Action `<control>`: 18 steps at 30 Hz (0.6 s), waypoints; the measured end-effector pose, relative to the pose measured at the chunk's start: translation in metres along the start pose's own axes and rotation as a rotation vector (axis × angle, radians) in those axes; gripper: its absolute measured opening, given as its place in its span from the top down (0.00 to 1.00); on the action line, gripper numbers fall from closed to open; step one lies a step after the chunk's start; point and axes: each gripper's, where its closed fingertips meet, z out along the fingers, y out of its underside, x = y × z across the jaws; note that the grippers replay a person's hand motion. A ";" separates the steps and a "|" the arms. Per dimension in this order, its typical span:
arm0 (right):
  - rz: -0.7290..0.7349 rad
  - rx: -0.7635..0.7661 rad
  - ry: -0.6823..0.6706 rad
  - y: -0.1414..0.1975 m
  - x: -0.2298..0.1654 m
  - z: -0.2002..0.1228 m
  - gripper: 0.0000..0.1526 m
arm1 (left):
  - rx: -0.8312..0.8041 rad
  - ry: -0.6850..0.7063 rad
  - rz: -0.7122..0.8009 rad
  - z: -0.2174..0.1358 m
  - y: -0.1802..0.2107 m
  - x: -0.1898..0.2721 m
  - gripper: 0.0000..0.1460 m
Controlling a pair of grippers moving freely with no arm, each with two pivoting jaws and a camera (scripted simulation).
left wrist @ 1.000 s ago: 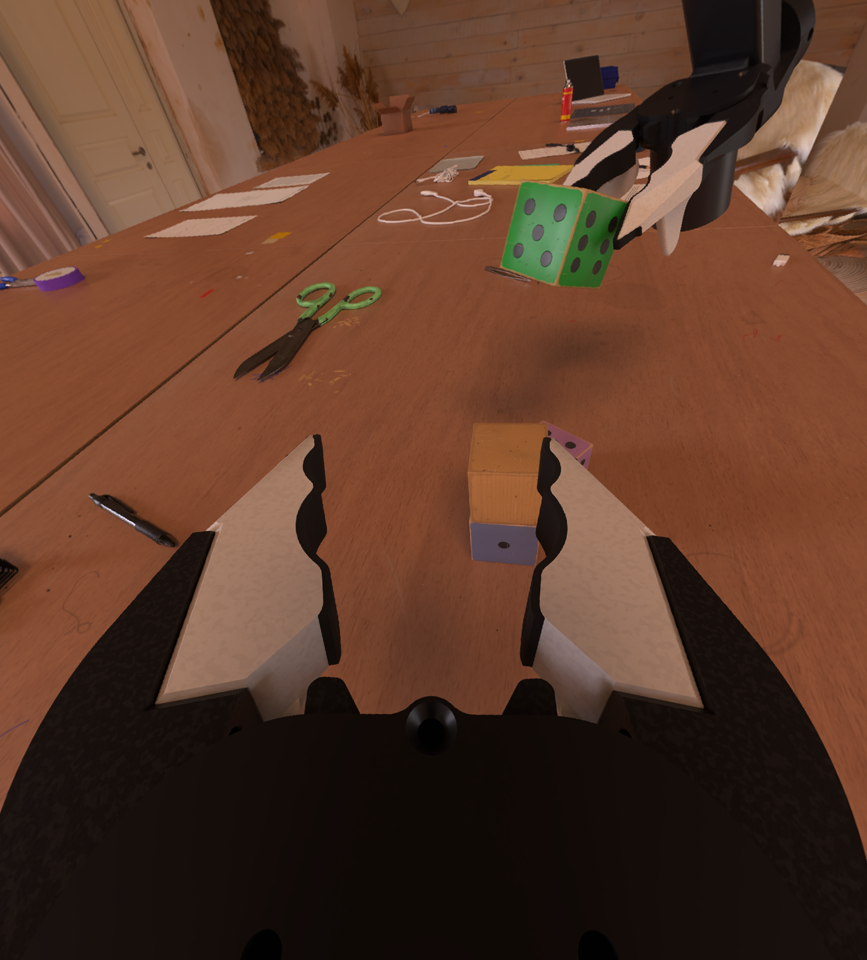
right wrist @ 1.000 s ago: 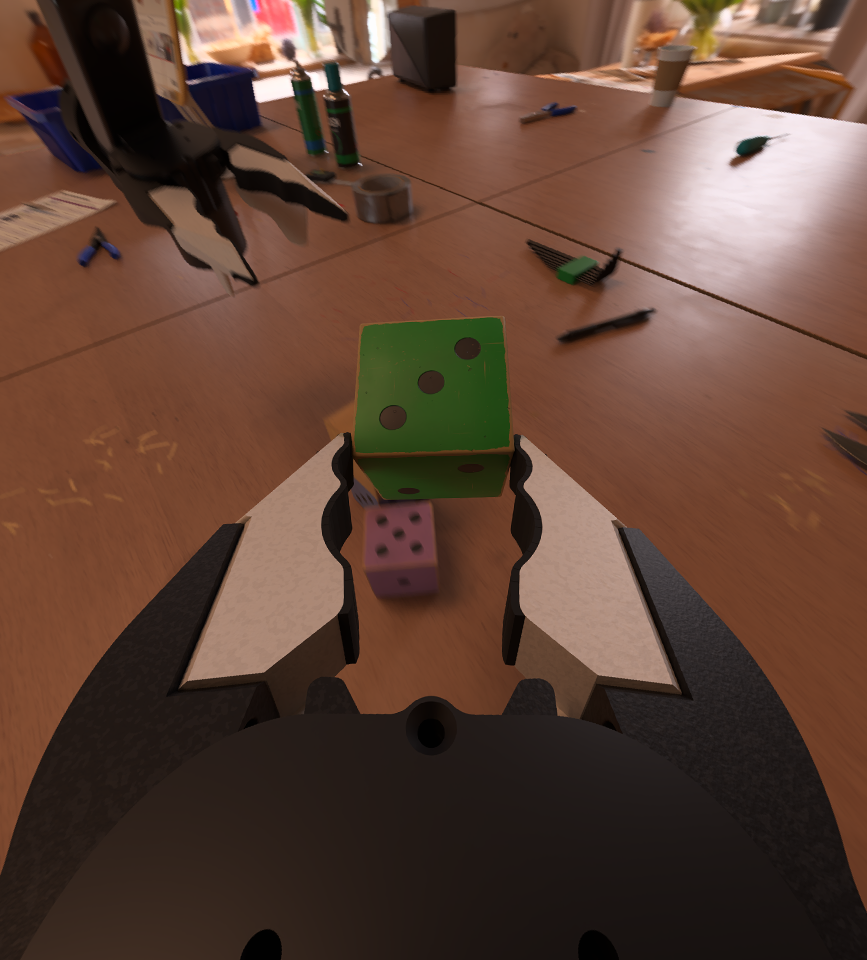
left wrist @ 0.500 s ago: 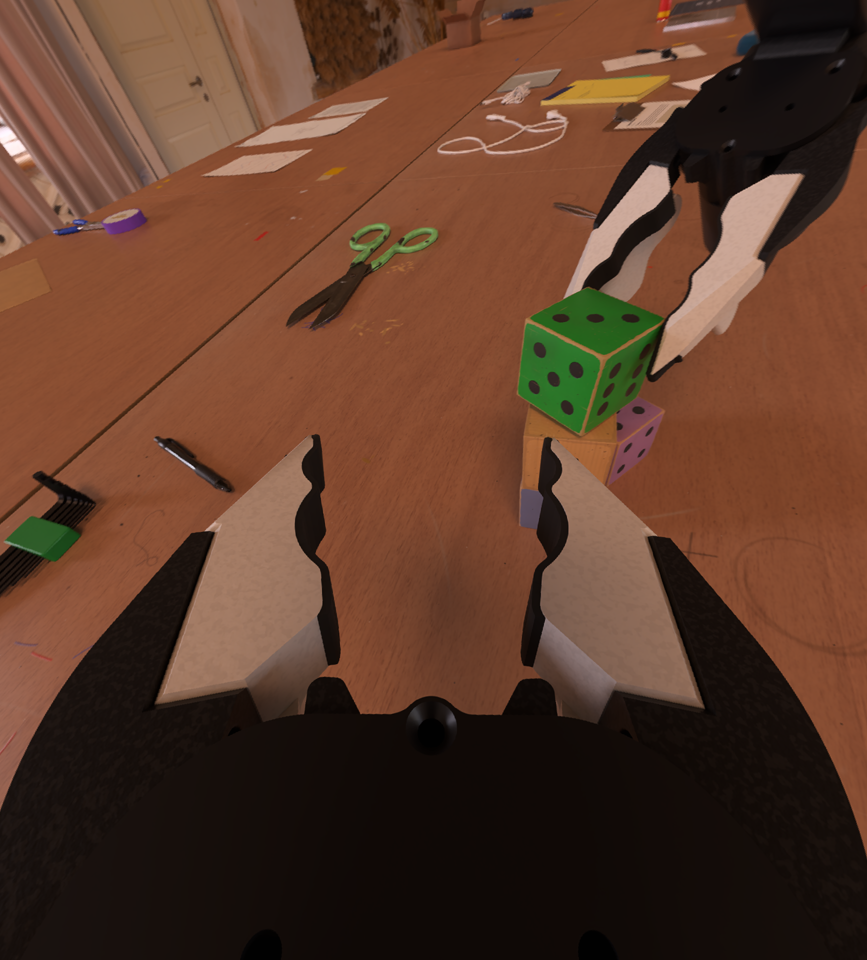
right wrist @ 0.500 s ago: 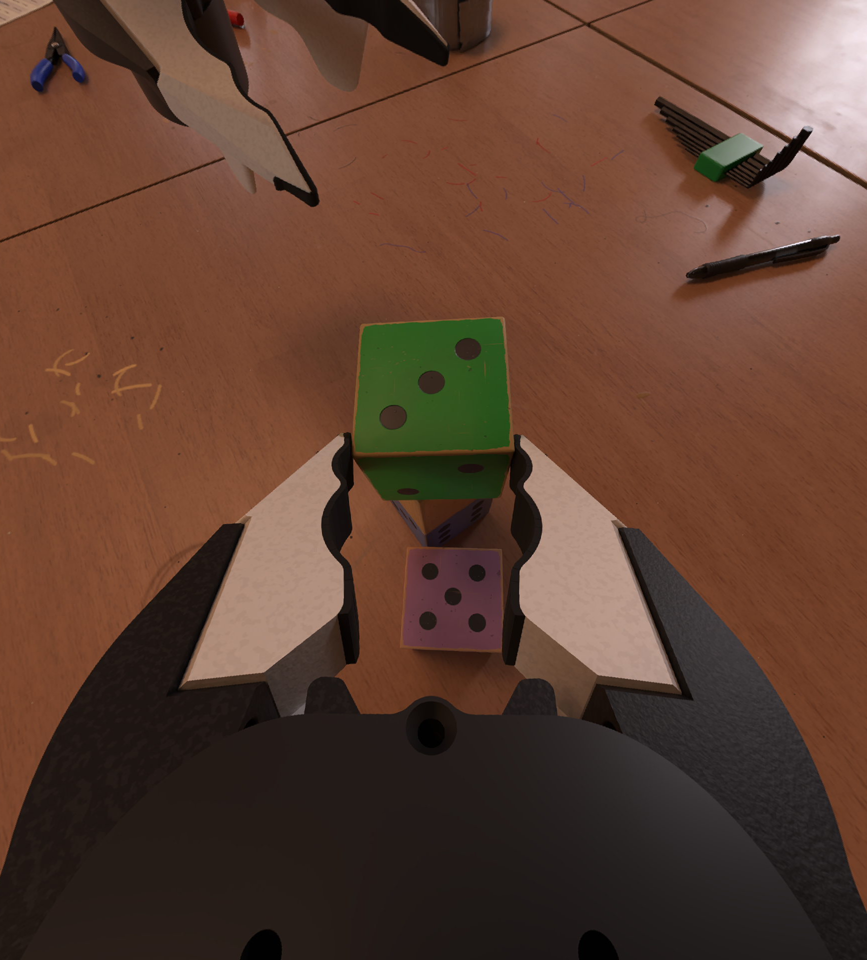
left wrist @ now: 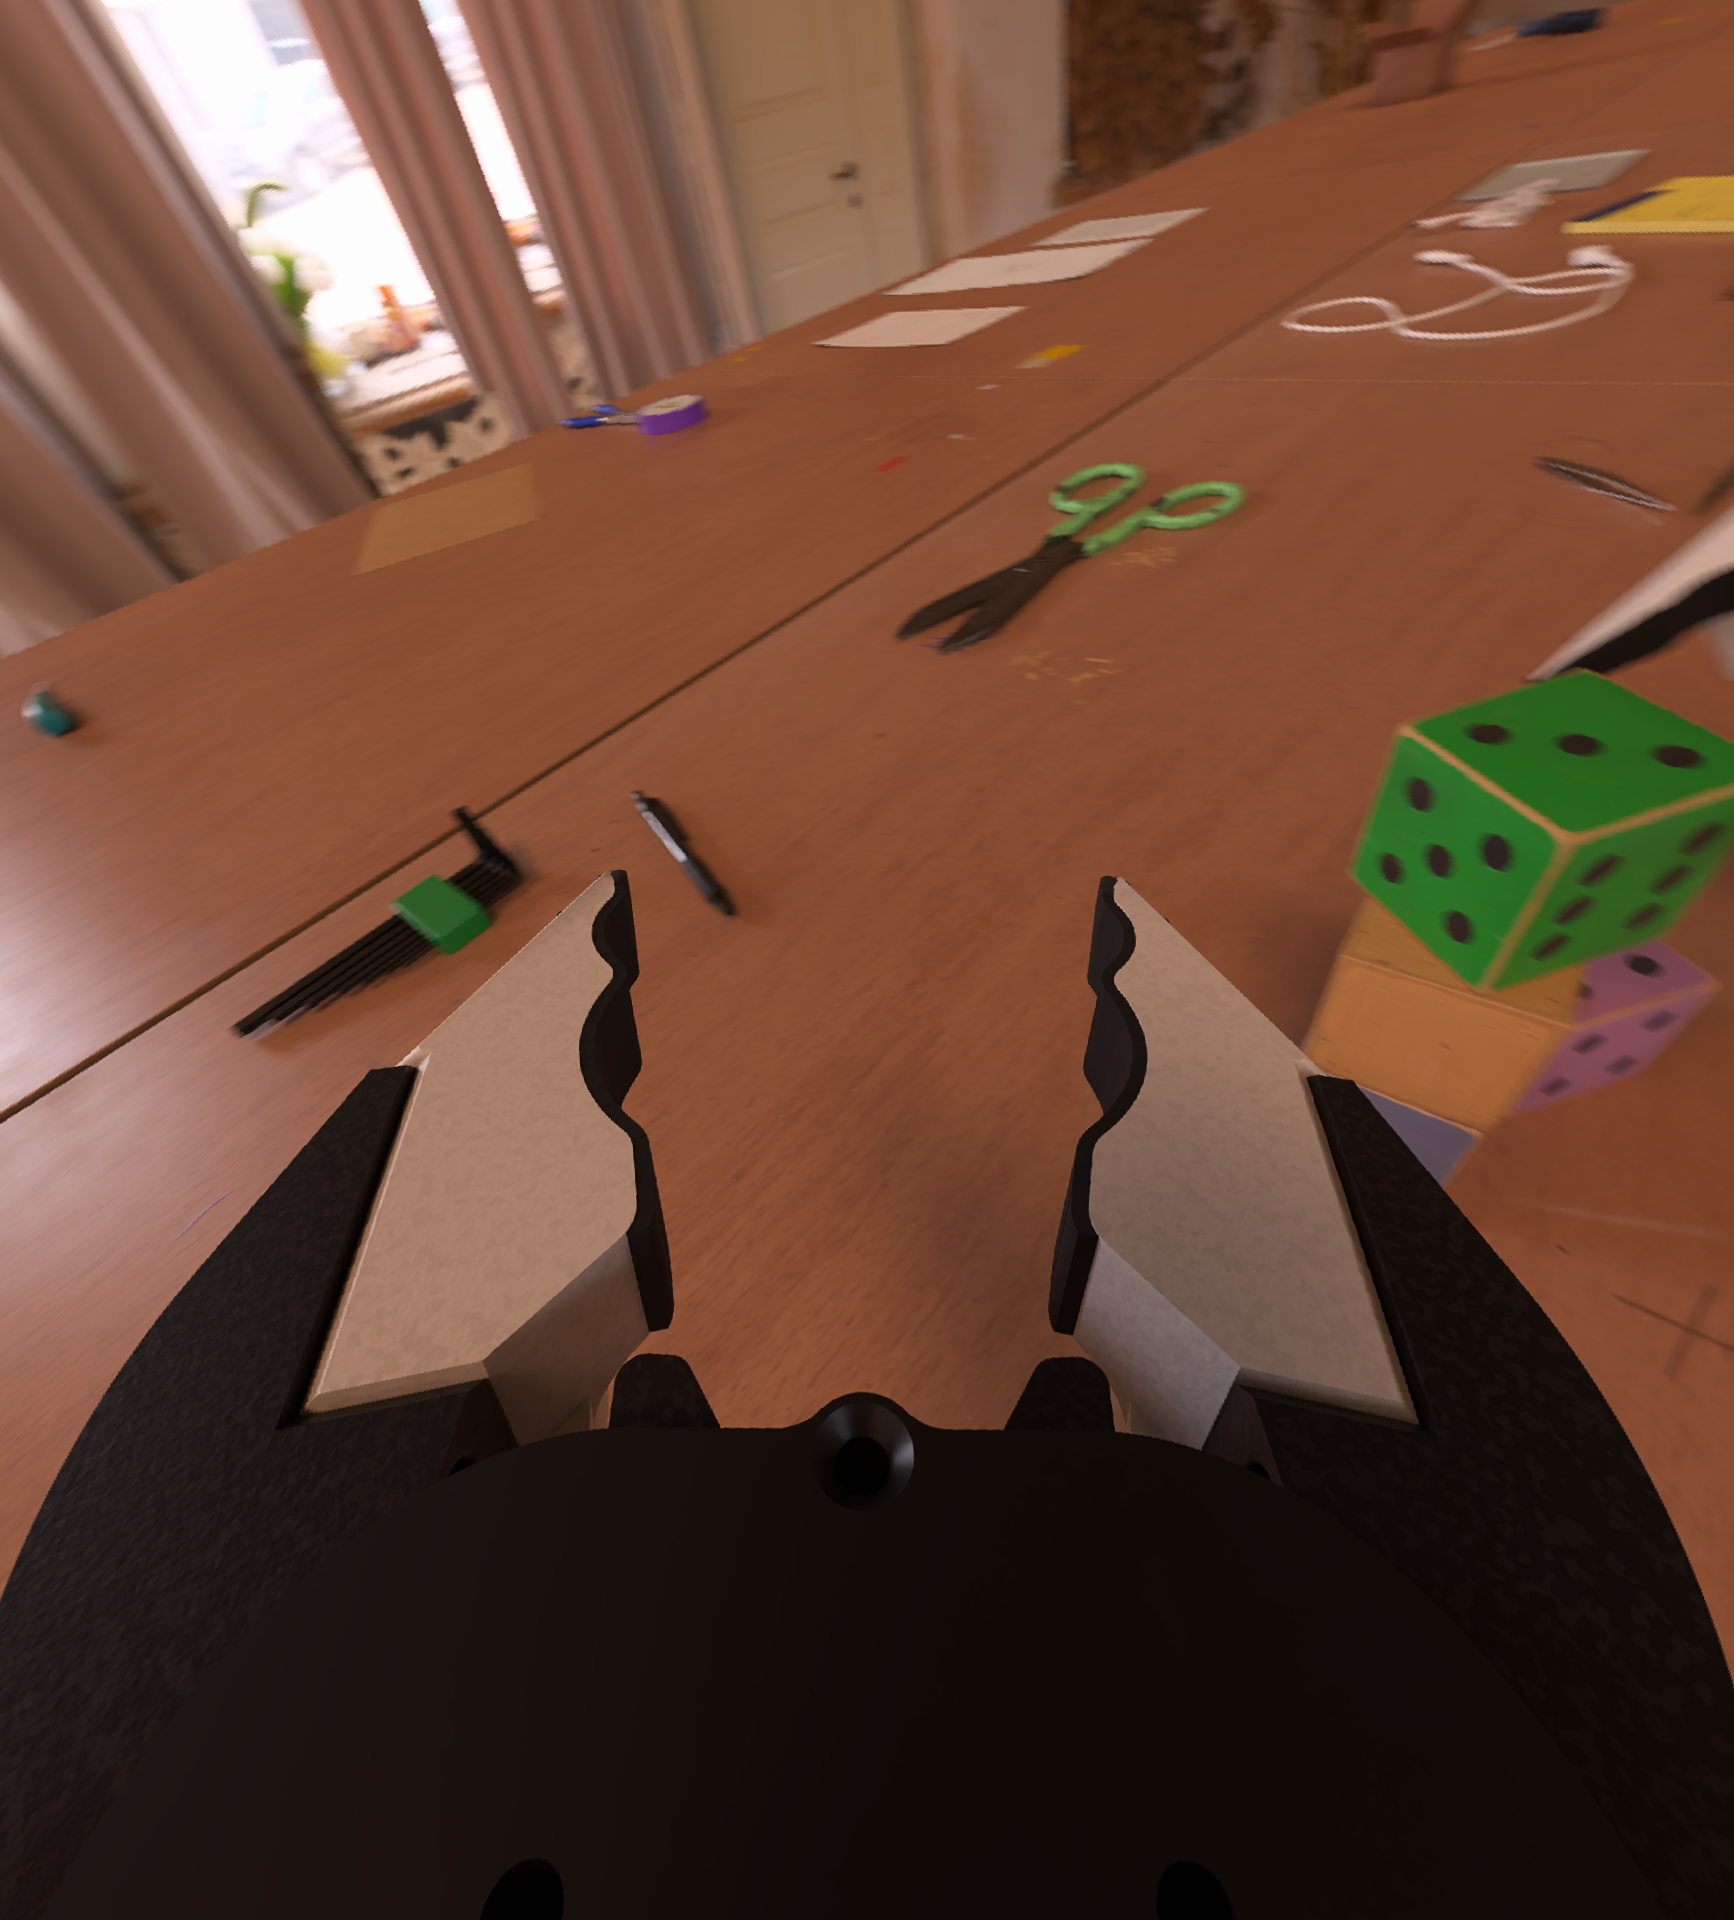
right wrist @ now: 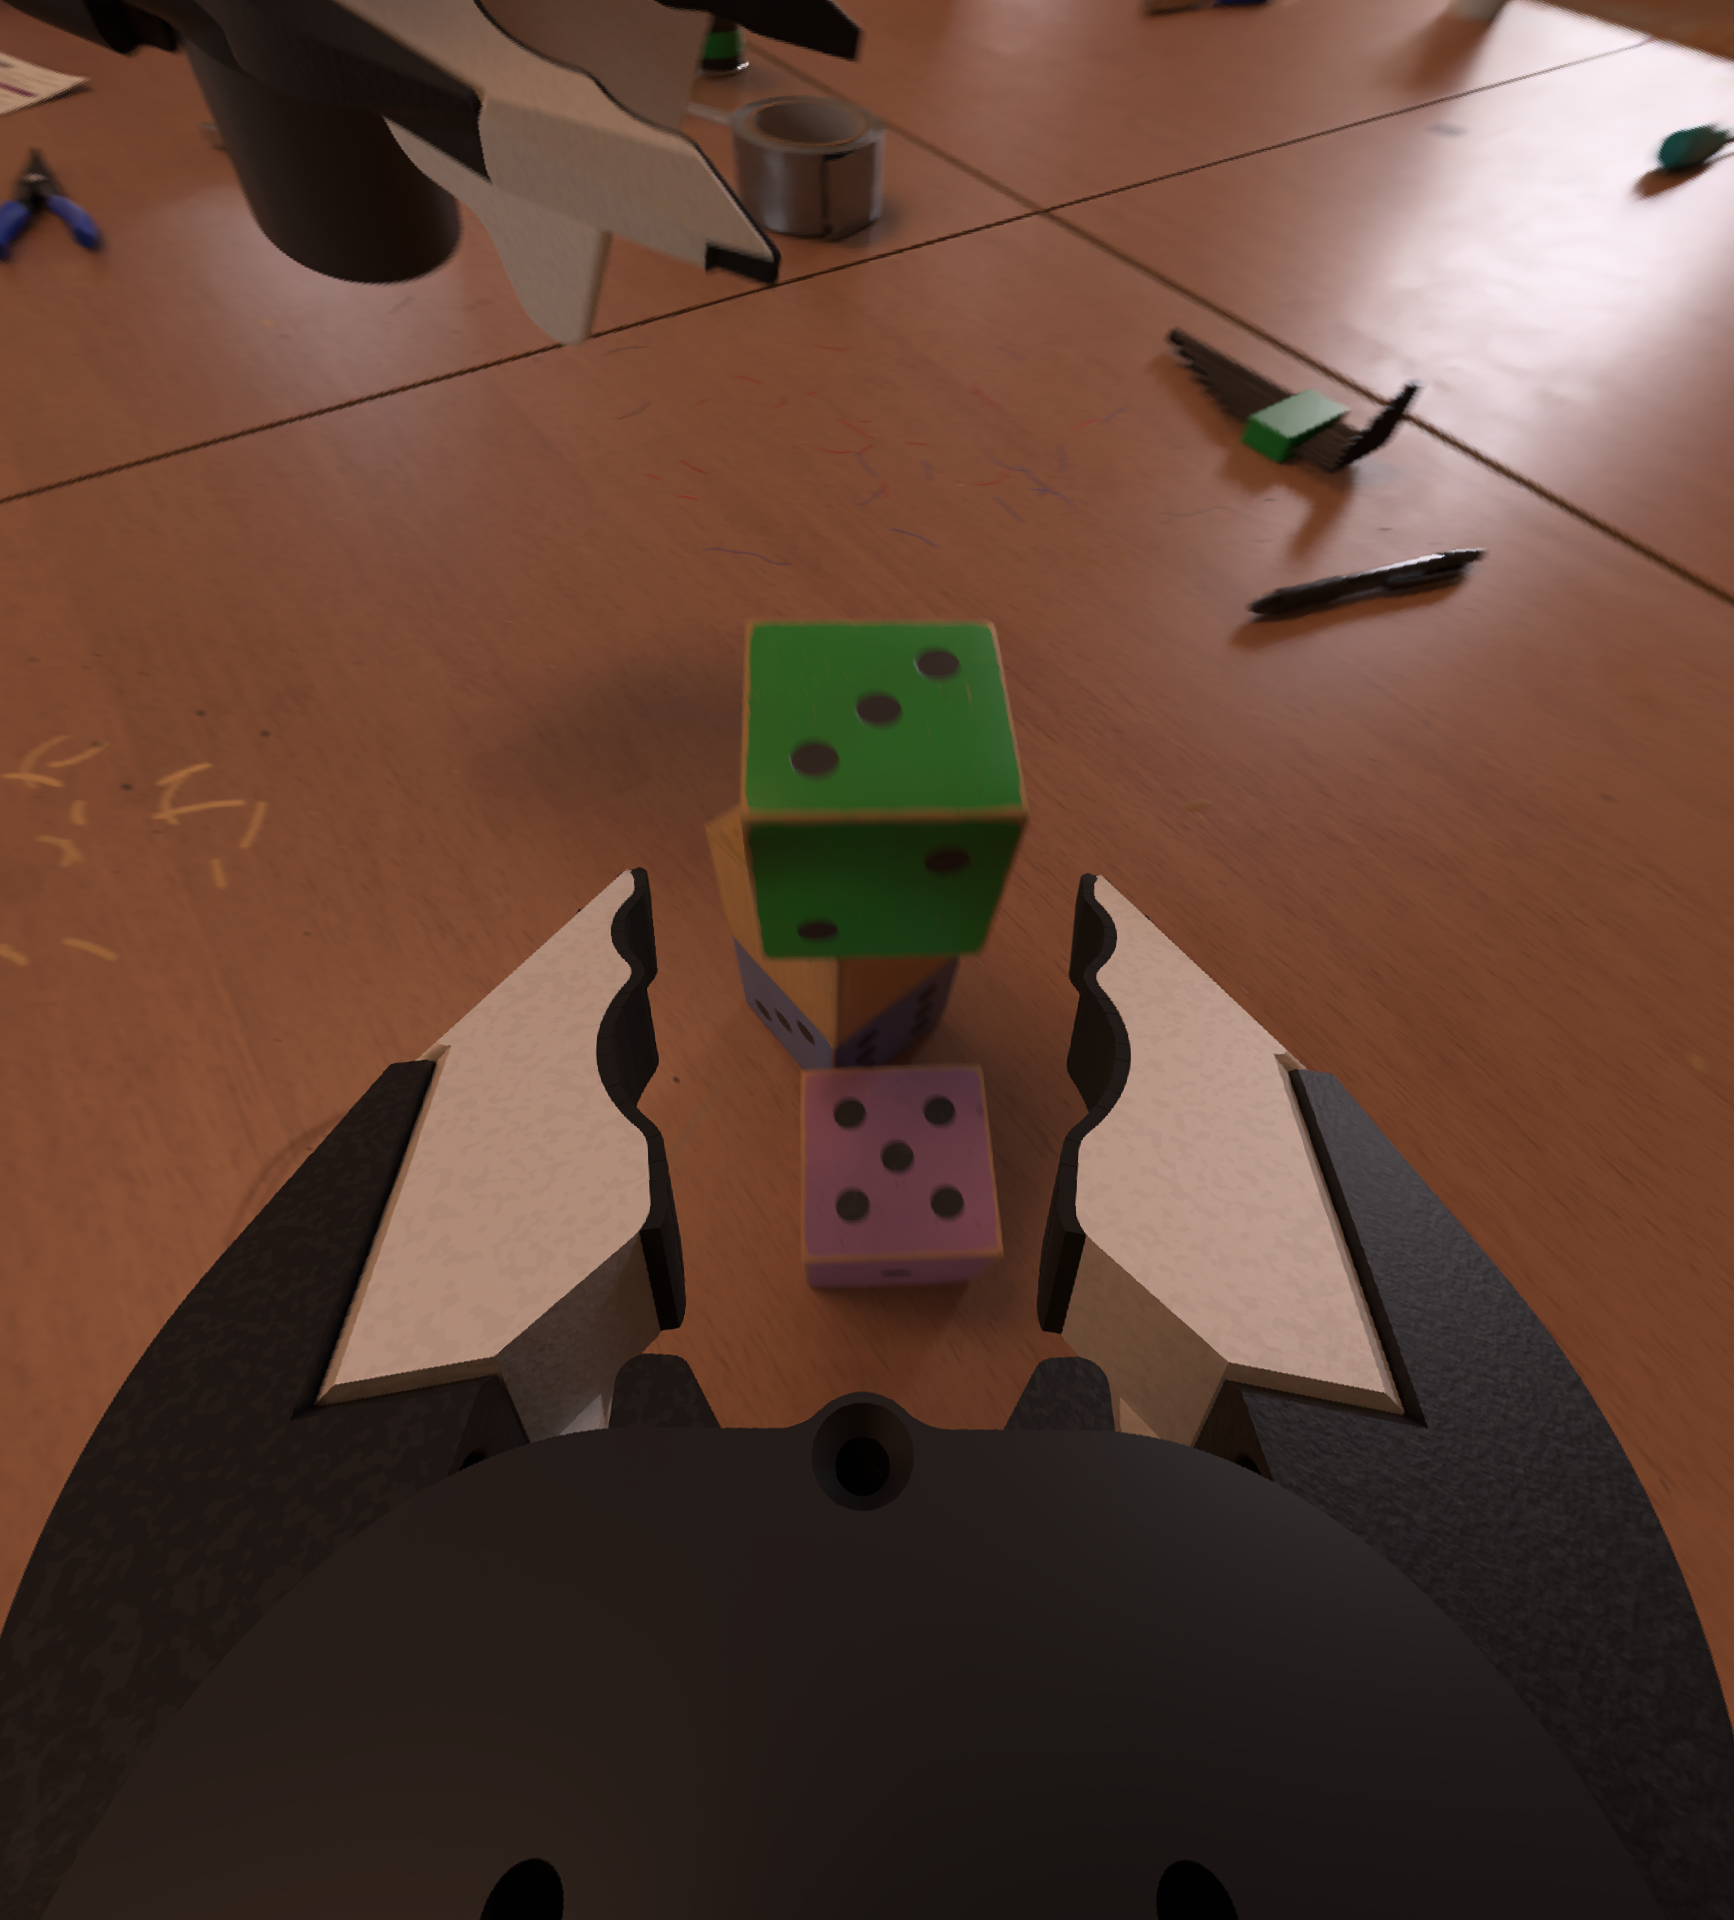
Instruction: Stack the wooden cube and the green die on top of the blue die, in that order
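Observation:
The green die (right wrist: pixel 878 727) rests on the wooden cube (right wrist: pixel 878 997), which sits on the blue die (right wrist: pixel 778 1013). The green die sits turned and offset on the cube. My right gripper (right wrist: pixel 861 881) is open and empty, just short of the stack, its fingertips apart from the green die. A purple die (right wrist: pixel 894 1164) lies on the table between its fingers. In the left wrist view the stack is at the right: green die (left wrist: pixel 1559 831), cube (left wrist: pixel 1414 1023), blue die (left wrist: pixel 1419 1138). My left gripper (left wrist: pixel 863 883) is open and empty, left of the stack.
Green-handled scissors (left wrist: pixel 1081 551), a black pen (left wrist: pixel 686 857) and a hex key set (left wrist: pixel 406 935) lie on the wooden table (left wrist: pixel 842 1091) left of the stack. A grey tape roll (right wrist: pixel 811 156) and blue pliers (right wrist: pixel 37 213) lie farther off. A white cord (left wrist: pixel 1465 307) lies beyond.
My right gripper has set the green die on the wooden cube, opened and drawn back. My left gripper has swung left, so the stack has slid to the right edge of its view.

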 end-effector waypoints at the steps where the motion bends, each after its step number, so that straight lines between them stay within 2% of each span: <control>1: -0.004 0.012 0.033 0.005 0.002 -0.006 0.46 | 0.000 -0.042 -0.008 -0.001 0.000 -0.007 0.40; 4: 0.044 0.010 0.075 0.035 0.008 -0.015 0.46 | 0.006 -0.109 -0.065 -0.004 0.001 -0.021 0.40; 10: 0.124 -0.152 0.105 0.104 0.006 -0.007 0.45 | -0.051 -0.256 -0.048 -0.006 0.014 -0.043 0.40; 14: 0.145 -0.211 0.101 0.122 0.001 0.005 0.46 | -0.059 -0.274 -0.067 -0.006 0.017 -0.046 0.40; 18: 0.131 -0.254 0.091 0.129 -0.001 0.011 0.54 | -0.063 -0.260 -0.074 -0.006 0.017 -0.045 0.41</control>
